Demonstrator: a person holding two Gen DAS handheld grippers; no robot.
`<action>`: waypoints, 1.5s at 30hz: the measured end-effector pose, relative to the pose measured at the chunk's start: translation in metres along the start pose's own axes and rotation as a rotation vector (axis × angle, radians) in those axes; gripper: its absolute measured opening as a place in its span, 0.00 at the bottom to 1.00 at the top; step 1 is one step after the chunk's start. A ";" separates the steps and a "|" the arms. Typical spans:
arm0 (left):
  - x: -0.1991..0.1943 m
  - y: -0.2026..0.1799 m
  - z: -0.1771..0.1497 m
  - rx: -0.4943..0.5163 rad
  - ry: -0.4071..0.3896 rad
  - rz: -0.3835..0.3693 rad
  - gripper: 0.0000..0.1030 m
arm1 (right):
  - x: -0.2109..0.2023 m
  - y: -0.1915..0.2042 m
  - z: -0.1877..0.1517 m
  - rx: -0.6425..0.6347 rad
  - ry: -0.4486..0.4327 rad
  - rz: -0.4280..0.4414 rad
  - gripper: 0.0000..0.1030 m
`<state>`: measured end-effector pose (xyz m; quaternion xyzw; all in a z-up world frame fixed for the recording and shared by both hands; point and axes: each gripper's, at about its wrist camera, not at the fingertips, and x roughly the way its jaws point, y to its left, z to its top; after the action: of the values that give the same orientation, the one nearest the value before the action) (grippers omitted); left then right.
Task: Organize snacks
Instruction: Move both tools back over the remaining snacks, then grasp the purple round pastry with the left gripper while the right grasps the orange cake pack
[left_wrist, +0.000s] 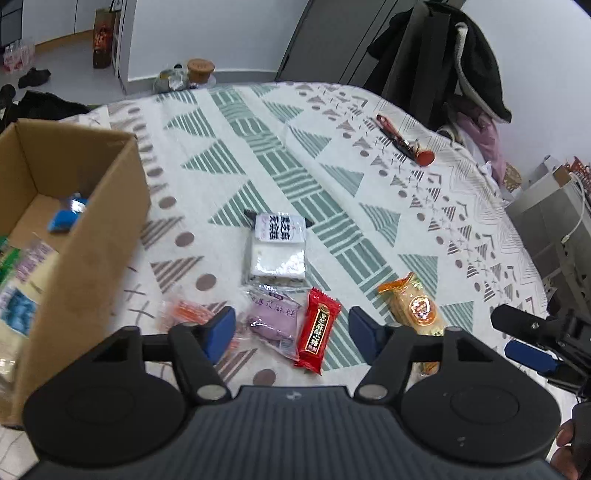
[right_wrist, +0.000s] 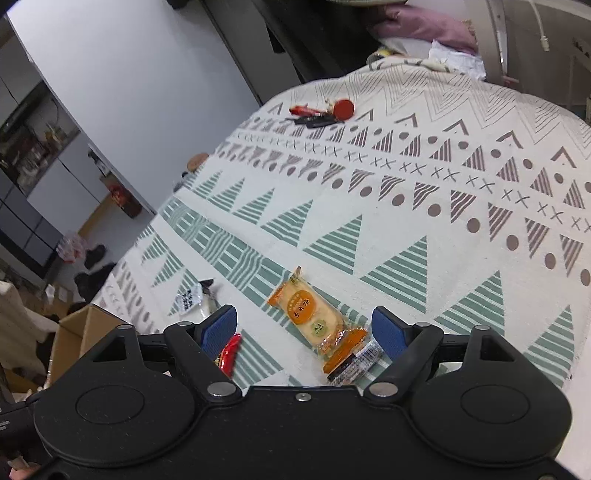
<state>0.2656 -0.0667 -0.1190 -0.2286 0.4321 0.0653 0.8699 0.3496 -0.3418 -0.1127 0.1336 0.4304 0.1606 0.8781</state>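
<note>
The round table under its white cloth with green and grey triangle print (left_wrist: 258, 147) fills most of what I see, and my open brown cardboard box (left_wrist: 92, 236) sits on its left side with a blue packet and a few other wrappers already inside. Just beyond my left gripper (left_wrist: 291, 325), whose blue pads are spread wide and hold nothing, lie a white cake packet with black lettering (left_wrist: 277, 251), a clear pouch with a purple cake (left_wrist: 271, 321) and a red candy bar wrapper (left_wrist: 317, 330) touching it, and a blurred orange-printed packet (left_wrist: 184, 314) beside the box. My right gripper (right_wrist: 304, 326) is also spread and empty, hovering over the orange-ended clear cracker packet (right_wrist: 314, 317) that lies between its pads on the cloth.
</note>
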 end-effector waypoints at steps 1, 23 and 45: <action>0.005 -0.001 0.000 0.009 0.004 0.007 0.61 | 0.005 0.001 0.001 -0.004 0.009 0.006 0.77; 0.063 0.000 0.000 0.056 0.123 0.116 0.44 | 0.090 0.019 -0.003 -0.134 0.157 -0.134 0.77; -0.007 0.004 -0.001 0.031 0.007 0.070 0.30 | 0.048 0.039 -0.013 -0.102 0.077 0.006 0.32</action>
<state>0.2590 -0.0628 -0.1150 -0.2001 0.4436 0.0880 0.8691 0.3607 -0.2865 -0.1399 0.0835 0.4546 0.1901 0.8662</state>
